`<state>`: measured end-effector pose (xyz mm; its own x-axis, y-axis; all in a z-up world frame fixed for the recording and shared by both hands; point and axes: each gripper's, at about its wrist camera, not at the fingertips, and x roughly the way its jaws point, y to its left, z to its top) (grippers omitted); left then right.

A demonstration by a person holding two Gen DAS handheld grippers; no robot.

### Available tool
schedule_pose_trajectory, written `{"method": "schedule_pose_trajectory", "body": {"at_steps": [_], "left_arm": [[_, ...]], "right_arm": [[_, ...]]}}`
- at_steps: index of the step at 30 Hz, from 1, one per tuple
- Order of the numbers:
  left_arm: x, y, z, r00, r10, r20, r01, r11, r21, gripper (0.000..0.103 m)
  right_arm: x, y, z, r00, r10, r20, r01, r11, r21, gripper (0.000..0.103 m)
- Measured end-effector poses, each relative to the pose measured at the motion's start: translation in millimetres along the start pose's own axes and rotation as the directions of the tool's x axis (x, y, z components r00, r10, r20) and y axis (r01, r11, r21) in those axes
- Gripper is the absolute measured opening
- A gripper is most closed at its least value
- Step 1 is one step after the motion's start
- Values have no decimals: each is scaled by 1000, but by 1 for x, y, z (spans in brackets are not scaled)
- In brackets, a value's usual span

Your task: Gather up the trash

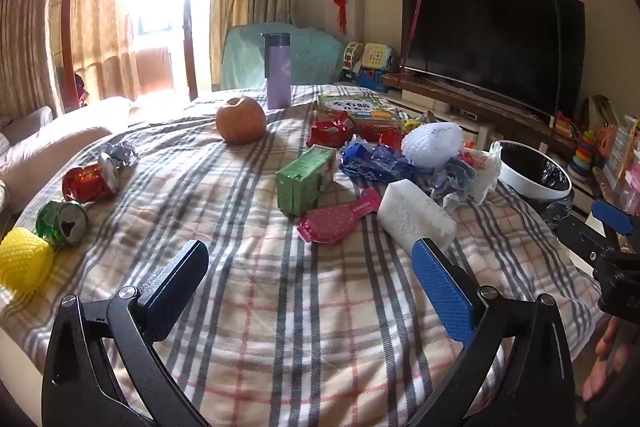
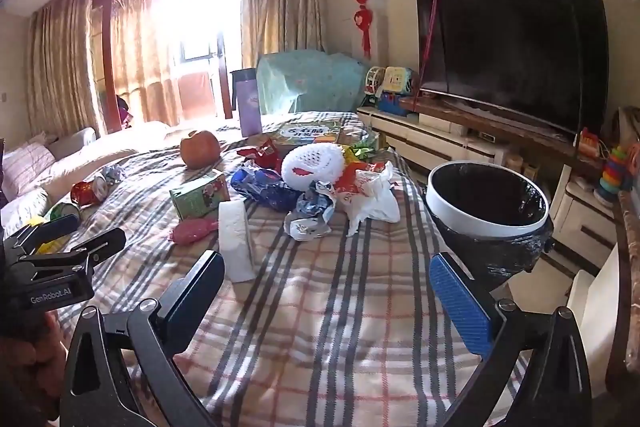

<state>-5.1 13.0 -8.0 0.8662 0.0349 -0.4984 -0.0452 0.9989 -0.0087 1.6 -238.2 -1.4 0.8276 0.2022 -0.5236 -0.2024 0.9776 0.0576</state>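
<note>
Trash lies on a plaid cloth (image 1: 280, 287): a white foam block (image 1: 414, 215) (image 2: 236, 235), a pink wrapper (image 1: 338, 221), a green carton (image 1: 306, 179) (image 2: 200, 193), a white foam net (image 1: 432, 143) (image 2: 312, 161), blue wrappers (image 1: 376, 161), a crumpled white bag (image 2: 372, 197), crushed red (image 1: 92, 181) and green (image 1: 64, 223) cans, and a yellow foam net (image 1: 24, 263). A white bin with a black liner (image 2: 486, 203) (image 1: 534, 175) stands at the table's right edge. My left gripper (image 1: 312, 267) is open and empty, near the foam block. My right gripper (image 2: 328, 283) is open and empty.
An apple (image 1: 240, 119), a purple flask (image 1: 278, 71) and a green book (image 1: 356, 105) sit at the far end. A TV (image 2: 512, 55) on a low cabinet and toys line the right wall. A sofa (image 2: 32, 171) runs along the left.
</note>
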Motion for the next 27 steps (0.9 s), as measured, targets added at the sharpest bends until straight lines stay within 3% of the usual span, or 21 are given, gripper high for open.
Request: {"method": "schedule_pose_trajectory", "body": {"at_steps": [27], "left_arm": [[-3, 2, -2, 1000, 15, 16, -15, 1000, 7, 103]], "right_arm": [[-5, 10, 3, 999, 27, 35, -27, 1000, 1, 103]]}}
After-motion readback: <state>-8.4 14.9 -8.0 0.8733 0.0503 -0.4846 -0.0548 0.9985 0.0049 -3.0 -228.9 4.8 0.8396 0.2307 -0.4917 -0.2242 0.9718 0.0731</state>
